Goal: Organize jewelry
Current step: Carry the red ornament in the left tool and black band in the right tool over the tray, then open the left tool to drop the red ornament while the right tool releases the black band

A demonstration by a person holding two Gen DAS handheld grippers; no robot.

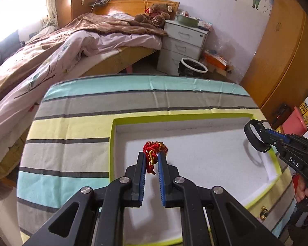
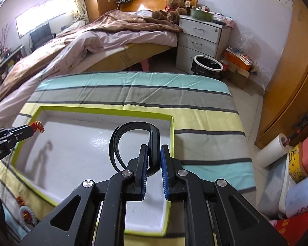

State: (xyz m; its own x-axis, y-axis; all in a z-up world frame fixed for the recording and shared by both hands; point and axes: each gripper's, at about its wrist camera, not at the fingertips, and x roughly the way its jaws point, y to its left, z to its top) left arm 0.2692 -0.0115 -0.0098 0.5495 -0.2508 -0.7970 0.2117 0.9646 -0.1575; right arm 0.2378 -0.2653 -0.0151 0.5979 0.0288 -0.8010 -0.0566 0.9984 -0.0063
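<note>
My left gripper [image 1: 152,156] is shut on a red braided cord bracelet with gold beads [image 1: 155,150], held over the left part of a shallow white tray with a lime-green rim [image 1: 112,139]. In the right wrist view the same bracelet [image 2: 37,126] hangs at the tip of the left gripper [image 2: 31,130] above the tray's far left corner. My right gripper [image 2: 154,153] is shut on a black wristband [image 2: 133,132], held over the right part of the tray [image 2: 172,135]. The left wrist view shows that wristband [image 1: 254,137] at the right gripper's tip [image 1: 266,138].
The tray lies on a table under a striped teal, grey and yellow cloth [image 1: 76,127]. A small gold trinket [image 1: 263,213] rests on the cloth by the tray's near edge, and red-and-orange ornaments [image 2: 26,215] lie near the left front. A bed, drawer unit and bin stand beyond.
</note>
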